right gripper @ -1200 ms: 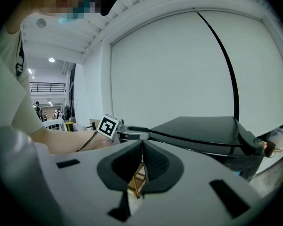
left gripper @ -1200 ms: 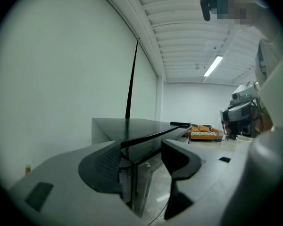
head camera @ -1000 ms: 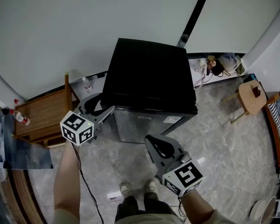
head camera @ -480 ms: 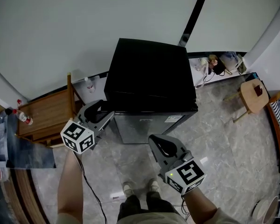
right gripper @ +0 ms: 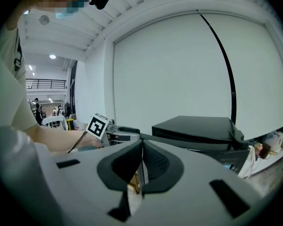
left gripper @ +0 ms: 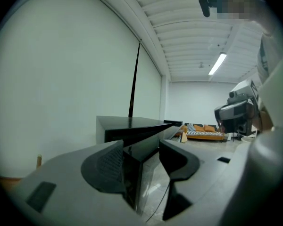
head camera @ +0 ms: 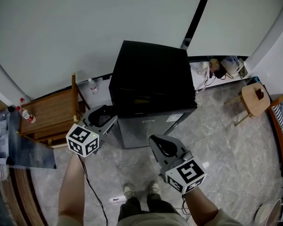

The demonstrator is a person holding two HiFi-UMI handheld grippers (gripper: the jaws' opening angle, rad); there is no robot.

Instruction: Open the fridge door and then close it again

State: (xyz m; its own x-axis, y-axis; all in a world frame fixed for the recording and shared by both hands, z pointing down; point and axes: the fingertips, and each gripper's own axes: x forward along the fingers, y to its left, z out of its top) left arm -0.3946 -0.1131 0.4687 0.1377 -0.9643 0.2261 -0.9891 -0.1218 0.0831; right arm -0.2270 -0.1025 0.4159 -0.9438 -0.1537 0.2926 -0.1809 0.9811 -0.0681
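A black mini fridge [head camera: 151,74] stands against the white wall, its grey door [head camera: 146,126] facing me. My left gripper [head camera: 108,116] is at the door's left front edge. In the left gripper view its jaws [left gripper: 141,161] stand wide and have just been closing. The door's dark edge [left gripper: 132,178] is between them, and a gap still shows at the right pad [left gripper: 179,157]. My right gripper [head camera: 156,144] hangs in front of the door, apart from it. Its pads [right gripper: 153,161] are pressed together on nothing.
A wooden side table [head camera: 47,112] with bottles [head camera: 91,85] stands left of the fridge. A wooden stool [head camera: 253,98] and some clutter [head camera: 221,65] sit to the right. A cable [head camera: 92,192] runs over the marble floor by my feet [head camera: 139,189].
My left gripper has moved in toward the fridge's left front edge, so the door edge now sits between its jaws. The right gripper has barely shifted.
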